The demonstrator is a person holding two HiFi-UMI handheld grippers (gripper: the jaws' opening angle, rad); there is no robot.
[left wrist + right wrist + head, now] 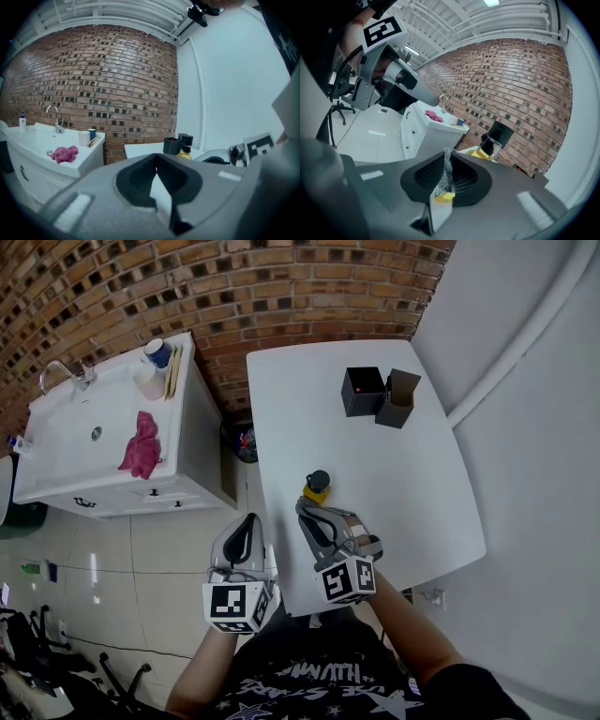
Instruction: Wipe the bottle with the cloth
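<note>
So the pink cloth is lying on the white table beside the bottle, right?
No. The pink cloth lies on the sink unit, away from the bottle, which stands on the white table; the head view shows it.

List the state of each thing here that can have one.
Yellow plastic bottle with black cap: upright on the white table, capped.
Pink cloth: crumpled in the white sink, untouched.
Left gripper: shut, empty.
Right gripper: shut, empty.
</note>
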